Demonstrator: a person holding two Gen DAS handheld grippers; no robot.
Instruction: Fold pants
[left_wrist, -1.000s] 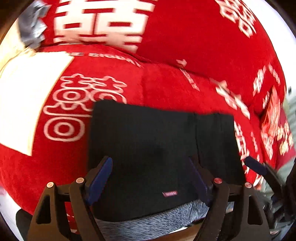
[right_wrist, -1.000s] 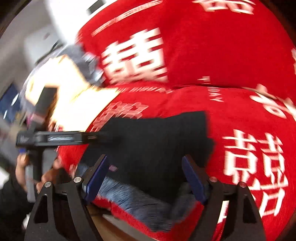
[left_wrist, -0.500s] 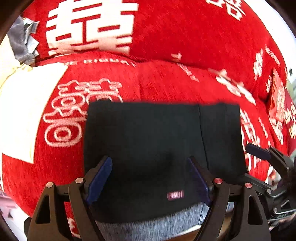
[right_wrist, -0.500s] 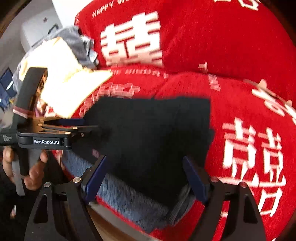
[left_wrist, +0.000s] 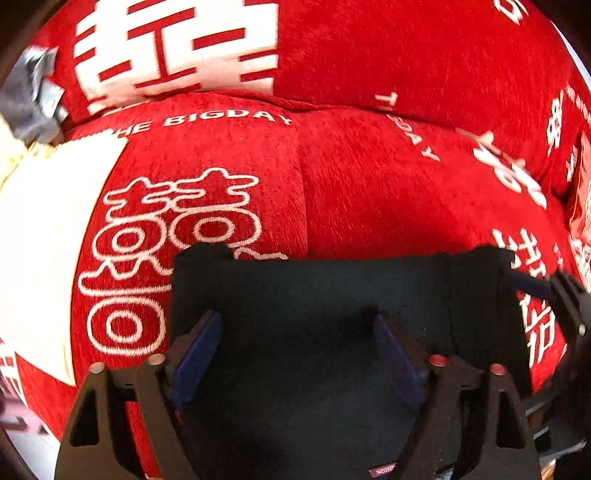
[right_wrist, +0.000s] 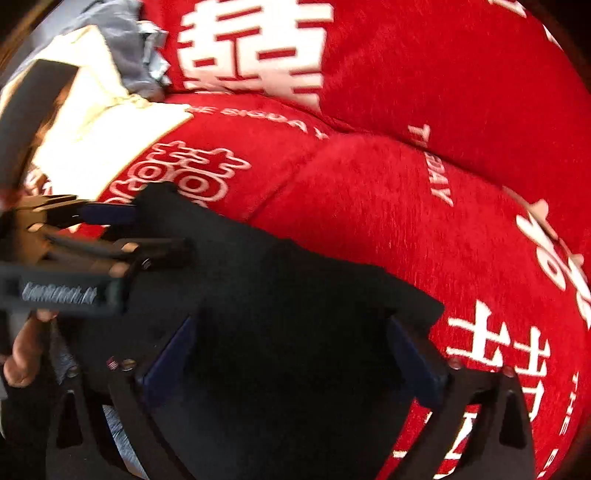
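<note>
Red plush sofa cushions (left_wrist: 369, 192) fill pretty much the whole background, covered in big white double-happiness characters and a "THE BIGDAY" line along the seat edge, with the back cushions (right_wrist: 443, 81) rising up behind. Sitting on the seat near its front edge are the black pants (left_wrist: 314, 295), already folded into a flat, roughly rectangular stack with a vertical fold line toward their right side and a small red label (left_wrist: 382, 470) at the bottom. Off to the left there's a cream-white cloth (left_wrist: 40, 240) spread on the seat, and behind it a crumpled grey garment (left_wrist: 26, 99) against the back cushion, both well apart from the pants. A bit of grey heathered fabric (right_wrist: 114, 424) peeks out below the pants in the right wrist view. Both sets of tongs point steeply down over the stack. The left tongs (left_wrist: 295, 350) have their jaws opening, wide apart, blue pads on either side above the black fabric with nothing pinched. The right tongs (right_wrist: 291, 354) are the same deal, jaws opening and spread about as wide as they go, hovering over the right end of the pants and not gripping anything. In the right wrist view a bare hand (right_wrist: 22, 350) holds the left tool's handle, and that tool partly blocks the left end of the pants.
</note>
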